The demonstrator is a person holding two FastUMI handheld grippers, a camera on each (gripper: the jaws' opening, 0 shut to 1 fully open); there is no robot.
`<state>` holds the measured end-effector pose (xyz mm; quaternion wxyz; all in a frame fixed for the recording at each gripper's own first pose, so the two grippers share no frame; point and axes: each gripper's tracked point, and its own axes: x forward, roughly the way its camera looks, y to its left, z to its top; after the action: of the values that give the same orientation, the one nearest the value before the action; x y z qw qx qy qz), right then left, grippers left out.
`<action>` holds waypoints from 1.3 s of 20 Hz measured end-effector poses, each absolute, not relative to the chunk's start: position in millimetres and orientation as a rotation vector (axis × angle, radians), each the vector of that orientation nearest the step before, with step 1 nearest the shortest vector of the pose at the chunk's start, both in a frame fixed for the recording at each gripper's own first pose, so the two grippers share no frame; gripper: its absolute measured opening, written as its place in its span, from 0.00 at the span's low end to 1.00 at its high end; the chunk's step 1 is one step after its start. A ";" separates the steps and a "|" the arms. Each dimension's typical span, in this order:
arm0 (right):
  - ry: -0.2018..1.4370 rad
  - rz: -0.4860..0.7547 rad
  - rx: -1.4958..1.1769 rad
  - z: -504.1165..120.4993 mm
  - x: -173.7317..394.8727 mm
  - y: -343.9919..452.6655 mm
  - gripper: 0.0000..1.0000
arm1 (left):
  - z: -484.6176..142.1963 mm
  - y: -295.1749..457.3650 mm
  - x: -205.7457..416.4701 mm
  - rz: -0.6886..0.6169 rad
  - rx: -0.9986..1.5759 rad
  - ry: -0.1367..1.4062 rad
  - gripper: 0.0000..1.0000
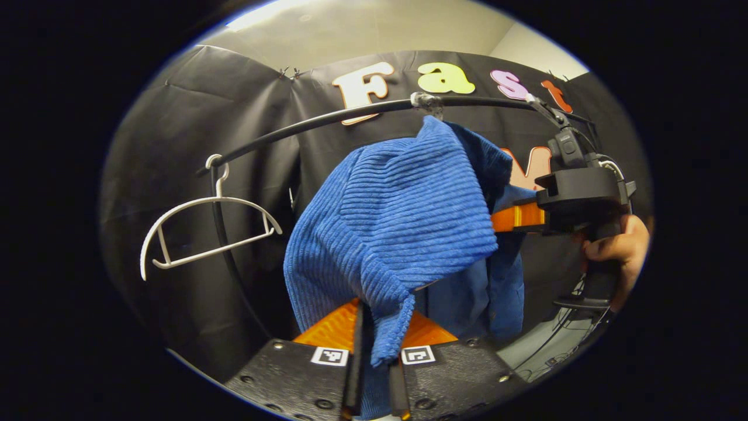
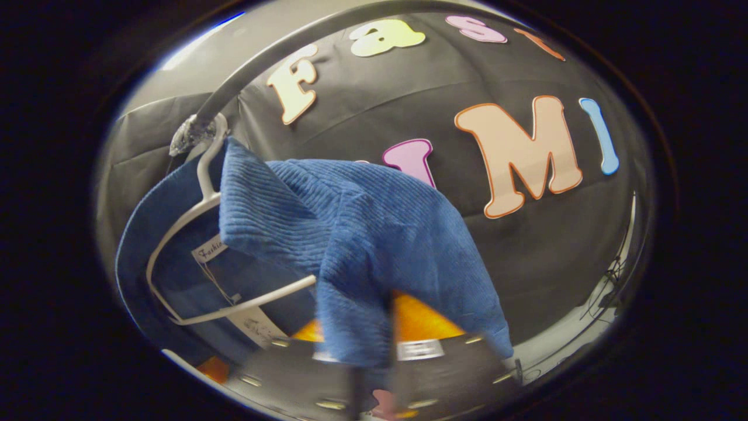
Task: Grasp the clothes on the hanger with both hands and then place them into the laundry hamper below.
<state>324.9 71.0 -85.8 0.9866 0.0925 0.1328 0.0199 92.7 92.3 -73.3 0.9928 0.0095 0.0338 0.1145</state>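
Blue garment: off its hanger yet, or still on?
Still on: in the right gripper view the blue garment drapes over the white hanger, hooked on the rail.

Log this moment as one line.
left gripper: shut on blue ribbed garment | right gripper: shut on garment | white plastic hanger: on rail

blue ribbed garment (image 1: 391, 228) beside a white hanger (image 1: 204, 234); both on a black rail (image 1: 327, 118).

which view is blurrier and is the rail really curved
Right gripper view is smeared: its gripper and the blue garment edges blur. Left gripper view is sharp, garment ribs crisp. The rail bows in both, likely fisheye distortion.
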 end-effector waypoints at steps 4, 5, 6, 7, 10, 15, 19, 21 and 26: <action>0.241 0.081 0.172 -68.6 296.3 74.0 0.05 | -65.8 73.3 75.9 0.114 0.015 0.088 0.06; 0.240 0.080 0.172 -64.1 290.8 72.6 0.05 | -63.3 77.4 70.6 0.114 0.033 0.079 0.07; 0.235 0.077 0.180 -59.0 280.5 74.3 0.05 | -60.5 76.8 63.1 0.108 0.045 0.080 0.05; 0.227 0.077 0.188 -52.5 272.4 75.3 0.05 | -57.4 74.1 57.0 0.101 0.036 0.078 0.02; 0.199 0.060 0.188 -36.1 254.8 70.9 0.05 | -35.4 67.7 33.1 0.074 0.004 0.060 0.02; 0.167 0.027 0.132 -21.0 240.5 60.8 0.05 | 1.4 81.6 -6.1 0.049 -0.045 0.029 0.02; 0.115 -0.014 0.134 -6.4 244.7 48.8 0.05 | 16.0 113.7 -19.6 0.063 -0.049 0.042 0.02; 0.099 -0.028 0.147 0.1 252.5 41.2 0.05 | 23.2 130.3 -12.5 0.086 -0.005 0.028 0.03; 0.066 -0.078 0.157 11.0 290.7 22.0 0.05 | 29.1 167.1 26.4 0.106 -0.003 0.070 0.01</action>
<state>290.7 22.0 11.0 0.9956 0.0784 0.0332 -0.0389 26.4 167.1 29.1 0.9980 -0.0016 0.0348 0.0528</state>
